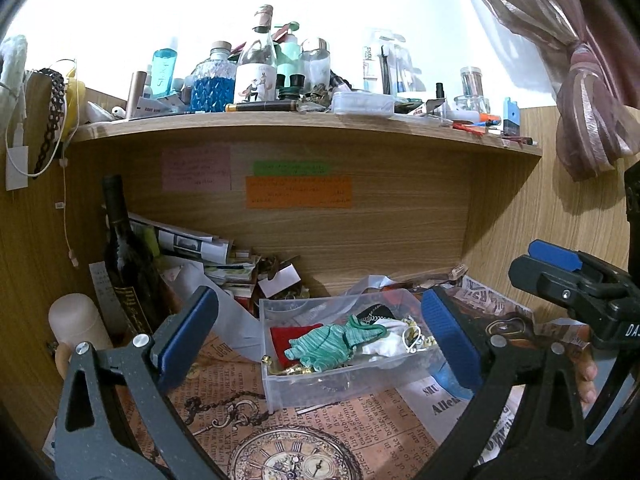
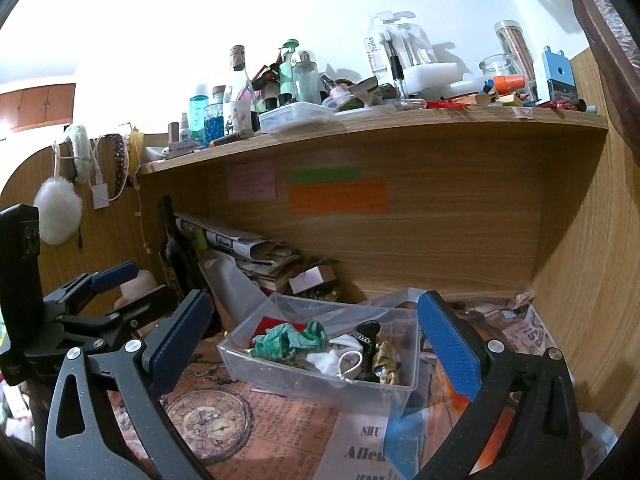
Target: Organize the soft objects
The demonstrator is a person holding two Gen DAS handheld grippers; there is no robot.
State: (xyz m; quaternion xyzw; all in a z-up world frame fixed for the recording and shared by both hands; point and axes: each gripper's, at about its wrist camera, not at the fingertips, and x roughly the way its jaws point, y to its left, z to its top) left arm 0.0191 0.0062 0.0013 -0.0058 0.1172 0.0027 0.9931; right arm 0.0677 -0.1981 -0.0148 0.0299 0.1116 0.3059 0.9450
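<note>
Both the left gripper (image 1: pixel 320 336) and right gripper (image 2: pixel 316 344) have wide-open, empty jaws above the clear box (image 2: pixel 280 364) holding the green cloth (image 1: pixel 336 344), which could snag the tangled chains.

The bin (image 1: pixel 344 384) is clear, glossy plastic; inside lie a ribbed green knit cloth (image 1: pixel 332 346) and a matt red fabric (image 1: pixel 286 338). The shelf (image 1: pixel 304 128) is matt wood-grain board, the desk cover (image 1: pixel 320 428) printed paper (old-newspaper pattern), the wine bottle (image 1: pixel 126 260) glossy dark glass
</note>
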